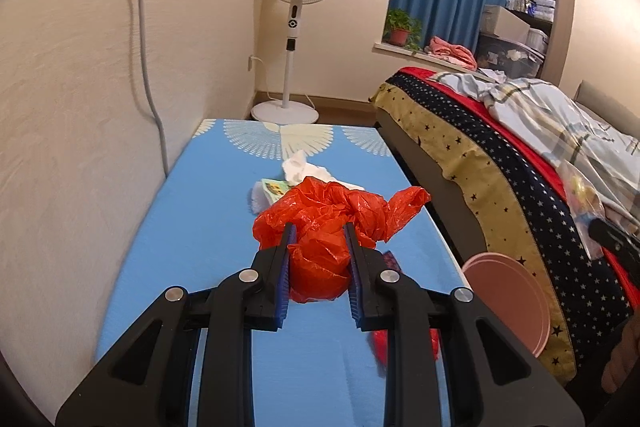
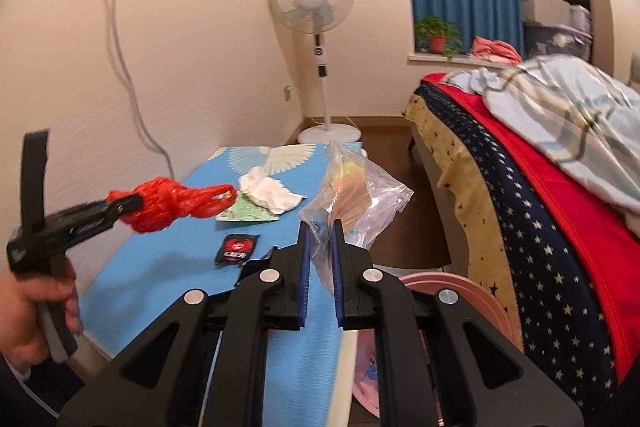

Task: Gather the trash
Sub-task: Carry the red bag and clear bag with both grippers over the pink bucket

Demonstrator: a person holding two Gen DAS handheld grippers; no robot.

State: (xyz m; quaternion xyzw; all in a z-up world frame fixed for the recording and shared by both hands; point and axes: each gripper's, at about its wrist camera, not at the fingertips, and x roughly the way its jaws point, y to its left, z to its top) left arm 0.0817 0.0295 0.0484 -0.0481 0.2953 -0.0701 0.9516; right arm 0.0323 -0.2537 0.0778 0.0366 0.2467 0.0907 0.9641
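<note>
As 2 hand-held grippers clamp, 1 red bag [image 1: 320, 227], 1 clear bag [image 2: 356, 195]

beside the bed with the star-patterned yellow valance [image 2: 476, 187], the round pink plastic bin [image 2: 460, 285] is half hidden behind the right gripper [image 2: 320, 227]; its contents blur.

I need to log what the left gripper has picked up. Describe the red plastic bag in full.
The red plastic bag is thin, glossy, crinkled film, bunched into a loose wad with one twisted end trailing toward the bed side. The left gripper is shut on it, its blue pads pressing the bundle from both sides. In the right wrist view it hangs clear above the blue table, touching nothing but the gripper. Nothing can be seen inside it.
</note>
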